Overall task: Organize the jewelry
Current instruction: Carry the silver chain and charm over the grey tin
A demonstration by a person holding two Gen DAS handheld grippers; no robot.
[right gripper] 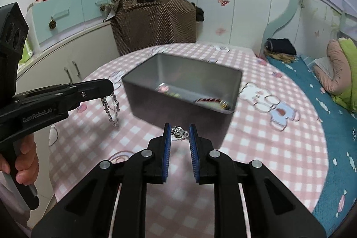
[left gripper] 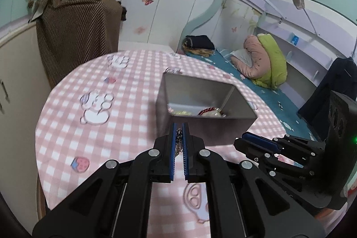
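My left gripper (left gripper: 179, 126) is closed on a silver chain (right gripper: 111, 110); its blue pads (left gripper: 173, 148) stand almost together, with only the links between them. In the right wrist view the chain hangs in loops below the fingertips, above the pink checked tablecloth (left gripper: 67, 126) and left of the grey metal box (right gripper: 185, 86).

My right gripper (right gripper: 180, 126) is closed on a small silver clip earring (right gripper: 178, 132). Its pads (right gripper: 167, 148) stand a moderate gap apart, and the earring spans them at the tips, just short of the near wall of the box.

The box stands open-topped on the table. Several jewelry pieces (left gripper: 209, 112) lie on its floor, blurred; one is red and white.
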